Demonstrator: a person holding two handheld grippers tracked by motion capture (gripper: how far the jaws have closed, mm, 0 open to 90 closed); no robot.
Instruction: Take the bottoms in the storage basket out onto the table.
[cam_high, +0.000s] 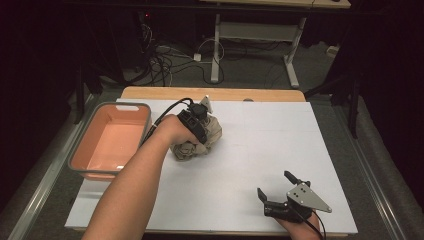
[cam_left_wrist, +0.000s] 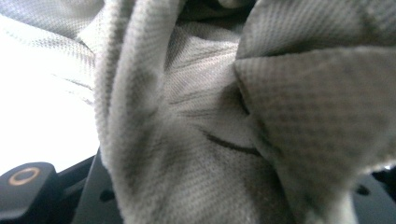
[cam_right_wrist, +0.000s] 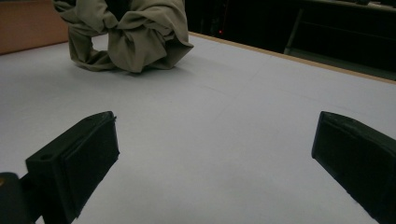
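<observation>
Crumpled beige knit cloth (cam_high: 200, 137) sits bunched on the white table sheet (cam_high: 250, 150), just right of the grey-rimmed salmon plastic tub (cam_high: 112, 140) — the left gripper (cam_high: 199, 131) is clenched into its folds. Right gripper (cam_high: 280, 192) rests near the front edge, jaws spread wide, holding nothing.

Cloth (cam_high: 212, 134) on table (cam_high: 260, 150), right of bin (cam_high: 112, 140)

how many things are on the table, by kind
crumpled beige cloth: 1
orange basin with grey rim: 1
left gripper, shut on the cloth: 1
right gripper, jaws apart over the white tabletop: 1
total: 4
</observation>
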